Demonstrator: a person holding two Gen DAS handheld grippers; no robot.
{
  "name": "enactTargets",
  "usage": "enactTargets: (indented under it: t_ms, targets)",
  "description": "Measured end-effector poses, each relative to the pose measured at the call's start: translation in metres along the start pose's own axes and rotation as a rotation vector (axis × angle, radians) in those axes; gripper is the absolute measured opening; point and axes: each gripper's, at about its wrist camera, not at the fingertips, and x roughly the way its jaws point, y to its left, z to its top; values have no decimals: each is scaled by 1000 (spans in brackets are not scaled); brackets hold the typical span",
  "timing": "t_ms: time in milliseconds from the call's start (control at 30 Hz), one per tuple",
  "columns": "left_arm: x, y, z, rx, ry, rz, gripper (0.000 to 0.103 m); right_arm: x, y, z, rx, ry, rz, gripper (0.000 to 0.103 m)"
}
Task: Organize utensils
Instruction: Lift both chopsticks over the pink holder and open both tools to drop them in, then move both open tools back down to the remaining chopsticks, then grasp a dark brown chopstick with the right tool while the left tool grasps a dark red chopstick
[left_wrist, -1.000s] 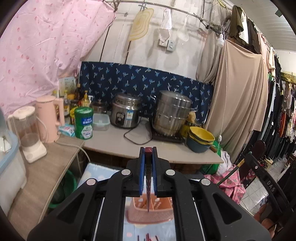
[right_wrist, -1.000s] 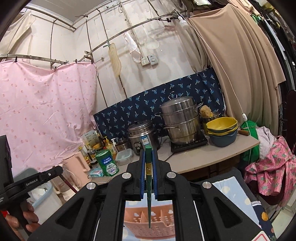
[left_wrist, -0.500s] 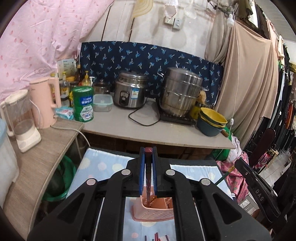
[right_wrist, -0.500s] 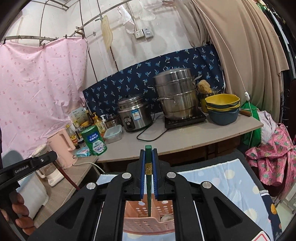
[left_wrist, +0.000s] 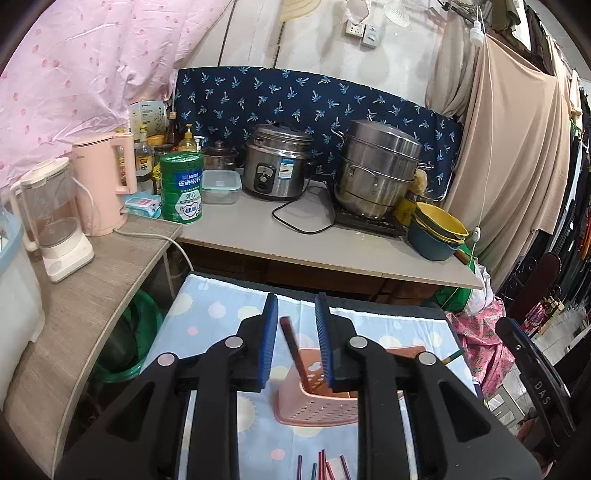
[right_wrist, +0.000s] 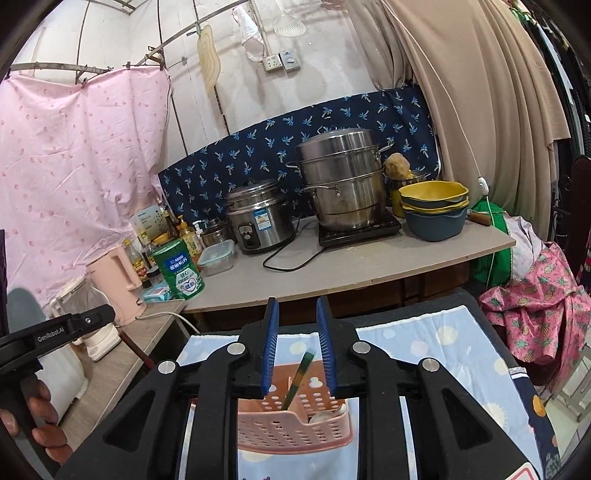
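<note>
- Left wrist view: my left gripper (left_wrist: 295, 332) has just been opening; its fingers (left_wrist: 269, 339) stand apart, no longer pressing the dark red chopstick (left_wrist: 291, 341), which leans between them with its lower end in the pink basket (left_wrist: 317, 406) near the middle of the desk (left_wrist: 207, 306). I'd lift straight back so neither finger tips it out. More sticks (left_wrist: 321, 467) lie at the desk's near edge.
- Right wrist view: my right gripper (right_wrist: 295, 343) has likewise just been opening, fingers (right_wrist: 271, 343) clear of the green chopstick (right_wrist: 299, 374) leaning in the basket (right_wrist: 295, 428). I'd withdraw upward, slowly, keeping well apart from the left gripper (right_wrist: 55, 332) at the desk's left edge.
</note>
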Motion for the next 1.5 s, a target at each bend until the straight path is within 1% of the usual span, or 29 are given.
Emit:
enactTargets:
  t_ms: [167,367,467,567,800,1067,1133,1300,1500]
  targets:
    - [-13,3,-7,4,5,11,21,-19,-3,-5,8,-1,4,22]
    - [-31,9,-30,15,29,19,22,-52,-6,-28,-14,15,-8,22]
    - [-39,12,-50,25,56,22,22,-69,-8,-50,-33,49,-16,22]
    - [-45,17,-77,35,100,27,22,-86,-10,-75,-46,95,-21,22]
    - [-59,25,-153,52,208,32,22,-118,-13,-147,-84,245,-25,22]
    - [-69,25,-227,85,325,34,22,-133,-18,-227,-109,406,-50,22]
    - [-69,25,-242,83,349,30,22,-134,-19,-243,-101,440,-43,22]
    - [-70,32,-273,48,404,17,22,-135,-17,-266,-106,482,-35,22]
    - [-74,31,-292,44,426,16,22,-131,-12,-271,-106,499,-16,22]
